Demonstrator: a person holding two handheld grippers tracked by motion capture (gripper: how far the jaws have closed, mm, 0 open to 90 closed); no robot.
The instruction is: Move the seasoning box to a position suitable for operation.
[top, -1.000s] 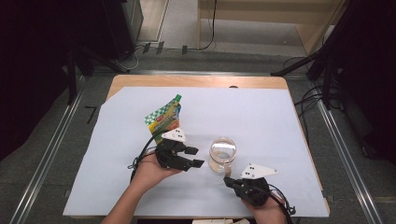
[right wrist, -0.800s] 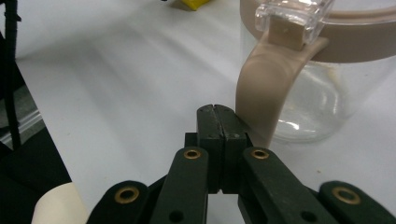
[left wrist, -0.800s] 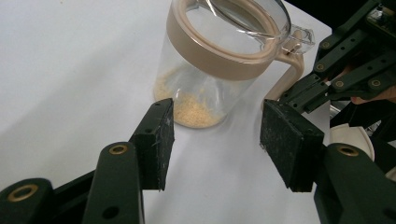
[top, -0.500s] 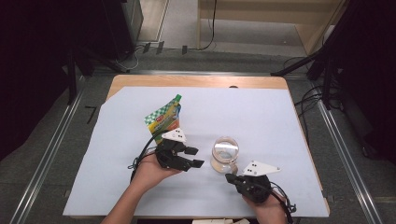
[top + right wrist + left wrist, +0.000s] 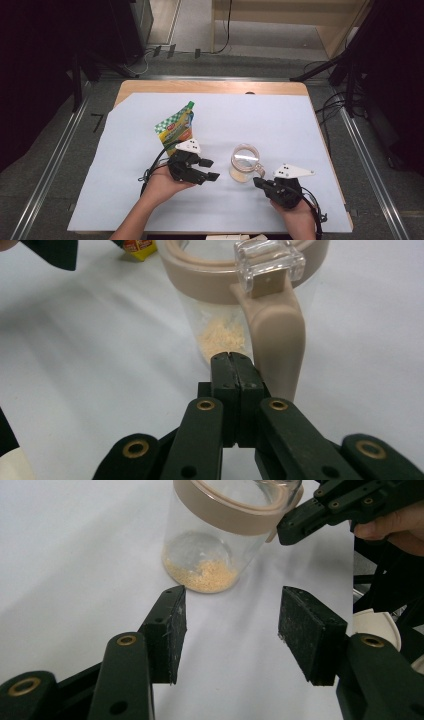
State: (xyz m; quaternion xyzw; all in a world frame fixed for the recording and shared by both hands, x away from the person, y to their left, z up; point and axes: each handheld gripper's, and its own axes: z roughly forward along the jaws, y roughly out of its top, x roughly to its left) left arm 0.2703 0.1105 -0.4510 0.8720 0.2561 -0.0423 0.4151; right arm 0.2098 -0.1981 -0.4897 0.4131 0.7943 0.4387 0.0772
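The right claw, clenched and empty, has moved closer to the jar, now at its 5 o'clock by the handle. The left claw waits released at its 9 o'clock on the tabletop.

A white sheet covers the wooden table. A green-capped food pouch lies flat on the sheet, left of its centre, cap pointing toward the table's far edge. Cables lie on the floor right of the table.

Upright clear jar with tan rim and handle, yellow powder at bottom, on white sheet.
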